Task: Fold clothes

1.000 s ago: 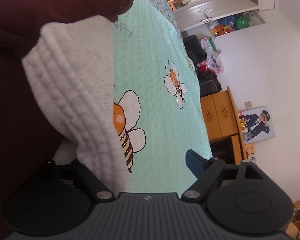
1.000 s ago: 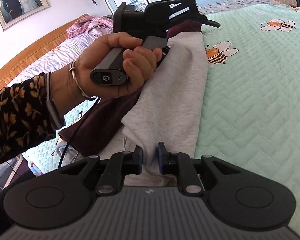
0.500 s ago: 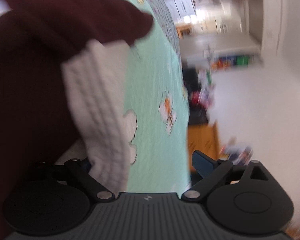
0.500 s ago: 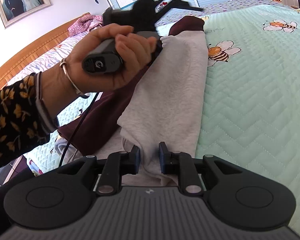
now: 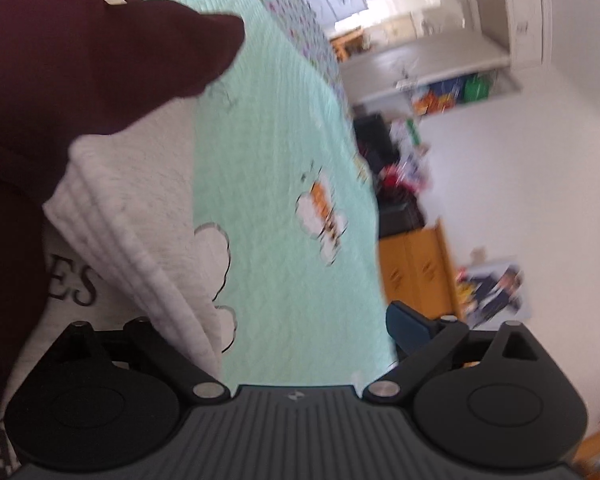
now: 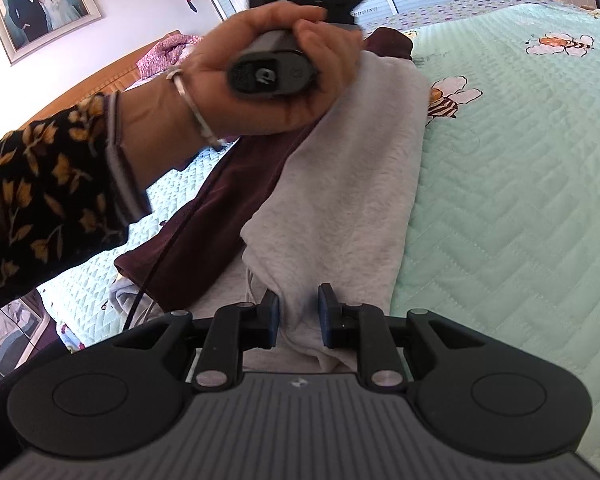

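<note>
Right hand-held gripper (image 6: 298, 314) pinches the near end of the grey sweatshirt (image 6: 352, 184), whose long axis runs away across the bed (image 6: 520, 184), while the left hand-held gripper (image 5: 268, 334), jaws just opened wide and gripping nothing, hovers beside the far end.

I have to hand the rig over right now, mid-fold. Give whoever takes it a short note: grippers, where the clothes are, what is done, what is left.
Left gripper: jaws wide and just opened further, pressing on nothing; the grey ribbed cuff lies by its left finger.
Right gripper: shut on the near end of the grey fleece fold.
Clothes: one garment, maroon and grey, lies on the mint bee quilt.
Done: grey part laid over lengthwise.
Left: release the right gripper, smooth, then probably fold again.
</note>
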`<action>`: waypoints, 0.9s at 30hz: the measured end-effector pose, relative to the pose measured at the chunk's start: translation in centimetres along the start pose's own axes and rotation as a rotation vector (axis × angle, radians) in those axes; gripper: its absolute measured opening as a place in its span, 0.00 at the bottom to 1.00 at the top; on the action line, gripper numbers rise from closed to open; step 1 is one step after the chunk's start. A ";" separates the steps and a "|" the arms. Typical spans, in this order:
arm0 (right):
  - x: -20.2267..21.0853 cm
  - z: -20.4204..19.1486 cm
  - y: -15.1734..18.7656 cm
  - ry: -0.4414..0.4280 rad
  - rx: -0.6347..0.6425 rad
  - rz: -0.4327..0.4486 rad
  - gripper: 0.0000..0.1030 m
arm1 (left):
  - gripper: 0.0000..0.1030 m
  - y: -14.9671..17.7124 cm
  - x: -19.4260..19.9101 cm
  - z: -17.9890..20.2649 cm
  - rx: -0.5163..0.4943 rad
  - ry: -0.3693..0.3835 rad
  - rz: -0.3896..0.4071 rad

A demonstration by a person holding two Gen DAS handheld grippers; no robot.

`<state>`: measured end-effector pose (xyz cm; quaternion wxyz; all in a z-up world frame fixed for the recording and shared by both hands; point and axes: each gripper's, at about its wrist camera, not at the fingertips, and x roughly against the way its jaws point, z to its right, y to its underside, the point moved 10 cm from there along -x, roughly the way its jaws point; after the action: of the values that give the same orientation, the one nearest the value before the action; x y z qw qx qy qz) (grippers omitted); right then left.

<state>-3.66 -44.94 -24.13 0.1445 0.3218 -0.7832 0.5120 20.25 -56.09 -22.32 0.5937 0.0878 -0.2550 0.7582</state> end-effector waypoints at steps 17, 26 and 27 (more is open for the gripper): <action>0.1 -2.7 0.2 -0.013 0.139 -0.024 0.64 | 0.99 -1.4 5.6 -1.6 0.054 -0.101 -0.064; 1.9 -0.6 0.3 0.079 0.144 -0.078 0.65 | 0.99 1.8 8.4 -3.2 -0.023 -0.099 -0.196; 2.1 -0.3 0.4 0.101 0.141 -0.084 0.65 | 0.99 2.5 8.7 -3.3 -0.026 -0.094 -0.205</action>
<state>-5.55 -45.36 -23.09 0.1819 0.3375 -0.7228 0.5749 15.98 -47.47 -22.03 0.6566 0.1412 -0.2822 0.6850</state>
